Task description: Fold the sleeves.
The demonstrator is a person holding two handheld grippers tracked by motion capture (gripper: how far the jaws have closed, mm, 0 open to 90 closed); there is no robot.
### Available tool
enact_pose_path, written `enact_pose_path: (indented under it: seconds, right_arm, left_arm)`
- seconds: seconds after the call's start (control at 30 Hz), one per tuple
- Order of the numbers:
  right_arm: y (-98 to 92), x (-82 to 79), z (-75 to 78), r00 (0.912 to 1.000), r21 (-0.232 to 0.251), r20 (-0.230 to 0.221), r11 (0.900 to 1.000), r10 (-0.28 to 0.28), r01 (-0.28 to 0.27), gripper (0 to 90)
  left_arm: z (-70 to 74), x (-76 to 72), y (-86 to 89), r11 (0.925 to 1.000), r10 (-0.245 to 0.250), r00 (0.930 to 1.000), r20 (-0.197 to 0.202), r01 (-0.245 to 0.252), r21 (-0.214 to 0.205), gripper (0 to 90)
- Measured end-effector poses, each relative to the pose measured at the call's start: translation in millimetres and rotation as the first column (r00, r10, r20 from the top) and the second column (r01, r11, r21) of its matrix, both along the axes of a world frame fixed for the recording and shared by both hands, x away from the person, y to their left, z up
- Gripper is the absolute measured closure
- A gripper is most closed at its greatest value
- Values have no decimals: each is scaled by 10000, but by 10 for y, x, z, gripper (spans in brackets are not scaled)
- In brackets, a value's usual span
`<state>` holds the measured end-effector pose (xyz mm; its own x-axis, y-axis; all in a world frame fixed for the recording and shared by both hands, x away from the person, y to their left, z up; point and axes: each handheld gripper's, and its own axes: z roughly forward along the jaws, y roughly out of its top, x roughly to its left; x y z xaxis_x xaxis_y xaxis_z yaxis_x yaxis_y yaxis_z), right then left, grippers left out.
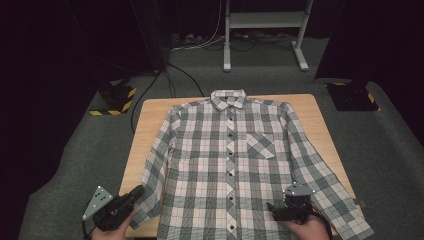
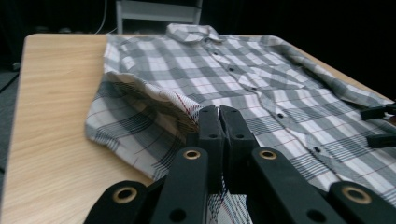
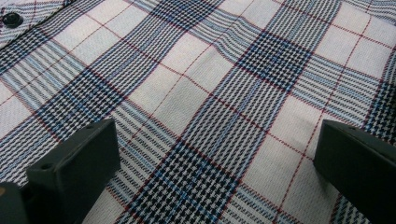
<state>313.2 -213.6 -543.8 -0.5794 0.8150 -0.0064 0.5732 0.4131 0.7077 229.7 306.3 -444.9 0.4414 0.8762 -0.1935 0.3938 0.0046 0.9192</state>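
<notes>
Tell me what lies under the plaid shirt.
The plaid shirt lies on a wooden table, bare along its edges. Whatever else may sit beneath the fabric is covered.

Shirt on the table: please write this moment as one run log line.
left gripper: shut on sleeve, lifted | right gripper: open over shirt | table: shirt buttoned, flat

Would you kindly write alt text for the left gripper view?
The left gripper, jaws shut, pinches the sleeve of a plaid shirt spread buttoned on a wooden table. The right gripper shows at the picture's right edge.
</notes>
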Motion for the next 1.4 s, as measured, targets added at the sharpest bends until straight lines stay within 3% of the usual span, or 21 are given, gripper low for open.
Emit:
enact_pose_path:
  seconds: [0.27, 0.5, 0.7, 1.1, 1.4]
  right_arm:
    - [0, 0, 0, 10000, -1, 0, 10000, 4, -4, 0]
    - [0, 0, 0, 10000, -2, -2, 10000, 4, -4, 0]
    - [0, 0, 0, 10000, -1, 0, 10000, 6, -6, 0]
    - [-1, 0, 0, 10000, -1, -1, 10000, 10, -10, 0]
    - [-1, 0, 0, 10000, 1, -2, 10000, 10, -10, 0]
  left_arm:
    - [127, 48, -189, 9989, -451, 9986, 257, 448, 133, 884]
    - [154, 92, -374, 9952, -943, 9953, 224, 936, 290, 885]
    - [81, 165, -655, 9857, -1613, 9869, -42, 1613, 490, 885]
    - [6, 281, -1045, 9706, -2347, 9718, -212, 2355, 489, 885]
    - [88, 344, -1251, 9583, -2793, 9602, -53, 2791, 611, 885]
